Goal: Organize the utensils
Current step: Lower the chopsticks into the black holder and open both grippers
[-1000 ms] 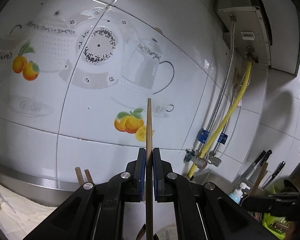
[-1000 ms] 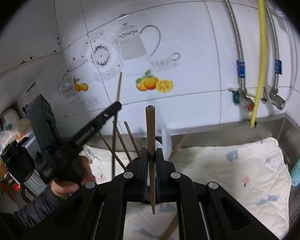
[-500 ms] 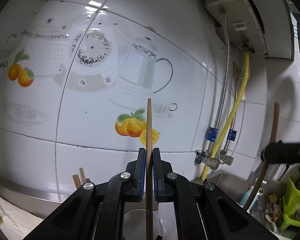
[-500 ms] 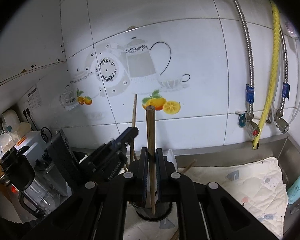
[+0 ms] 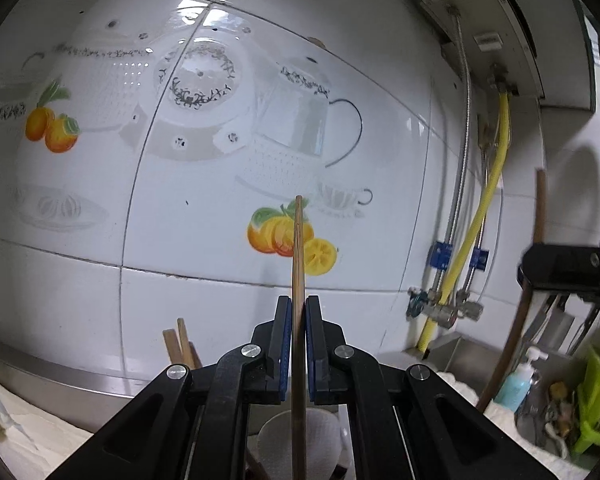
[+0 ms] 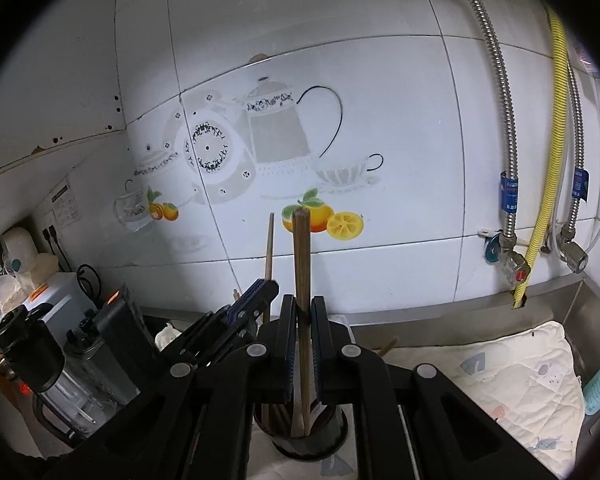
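My left gripper (image 5: 298,312) is shut on a thin light wooden chopstick (image 5: 298,264) held upright. My right gripper (image 6: 302,312) is shut on a thicker dark wooden utensil handle (image 6: 301,264), also upright, its lower end reaching into a dark utensil holder (image 6: 308,436) below the jaws. The left gripper (image 6: 256,300) and its chopstick (image 6: 269,248) show just left of my right gripper. In the left wrist view the right gripper (image 5: 560,268) and its dark stick (image 5: 540,208) are at the right edge. A white round thing (image 5: 296,440) sits below the left jaws.
A tiled wall with teapot and orange decals stands close ahead. Other wooden handles (image 5: 178,344) stick up at left. Blender jars (image 6: 40,356) stand at left. A quilted white cloth (image 6: 508,376) covers the counter. Pipes and a yellow hose (image 6: 552,160) run at right; a blue bottle (image 5: 516,380) stands by the sink.
Both grippers have moved toward each other and the wall, still holding their sticks. The right gripper now stands over the dark holder, with its stick's lower end in it.
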{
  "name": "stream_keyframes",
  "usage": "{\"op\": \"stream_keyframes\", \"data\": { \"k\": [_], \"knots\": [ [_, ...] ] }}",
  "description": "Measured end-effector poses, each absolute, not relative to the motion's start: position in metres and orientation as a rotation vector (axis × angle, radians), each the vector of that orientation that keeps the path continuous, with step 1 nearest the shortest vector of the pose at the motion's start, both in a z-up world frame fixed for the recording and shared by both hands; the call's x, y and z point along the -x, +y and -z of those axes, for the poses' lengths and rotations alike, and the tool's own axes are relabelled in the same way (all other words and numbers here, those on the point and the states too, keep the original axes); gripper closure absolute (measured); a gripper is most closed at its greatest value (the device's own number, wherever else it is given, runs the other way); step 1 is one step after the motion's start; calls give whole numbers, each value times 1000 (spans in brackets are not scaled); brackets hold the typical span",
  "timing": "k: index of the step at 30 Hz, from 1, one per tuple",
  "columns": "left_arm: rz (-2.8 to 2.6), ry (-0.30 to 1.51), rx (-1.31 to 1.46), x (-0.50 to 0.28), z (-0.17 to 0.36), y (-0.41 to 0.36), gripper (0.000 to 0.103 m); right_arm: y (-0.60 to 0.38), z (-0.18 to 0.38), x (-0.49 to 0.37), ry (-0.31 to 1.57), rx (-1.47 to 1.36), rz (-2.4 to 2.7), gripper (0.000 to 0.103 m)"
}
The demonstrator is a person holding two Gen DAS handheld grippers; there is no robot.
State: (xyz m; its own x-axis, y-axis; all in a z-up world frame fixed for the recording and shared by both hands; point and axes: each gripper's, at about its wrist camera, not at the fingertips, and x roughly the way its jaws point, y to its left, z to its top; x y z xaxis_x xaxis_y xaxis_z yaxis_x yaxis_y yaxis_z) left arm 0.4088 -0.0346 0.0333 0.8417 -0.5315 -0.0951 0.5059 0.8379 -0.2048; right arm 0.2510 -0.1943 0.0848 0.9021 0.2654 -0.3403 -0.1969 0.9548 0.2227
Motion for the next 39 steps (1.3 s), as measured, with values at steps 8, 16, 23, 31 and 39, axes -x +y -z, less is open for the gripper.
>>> {"op": "stream_keyframes", "data": {
  "k": [8, 16, 23, 31, 39],
  "knots": [
    [531, 184, 137, -401, -29, -26, 97, -192, -88, -254, 345, -180, -237, 94],
    [525, 235, 103, -392, -30, -13, 97, -185, -74, -263, 376, -181, -262, 94],
    [521, 297, 86, -390, -28, -5, 96, -178, -52, -273, 455, -153, -258, 93],
    [529, 351, 70, -390, -30, -5, 94, -177, -34, -276, 530, -162, -248, 93],
    [502, 363, 82, -384, -34, -2, 66, -183, -27, -274, 564, -202, -257, 91]
  ]
}}
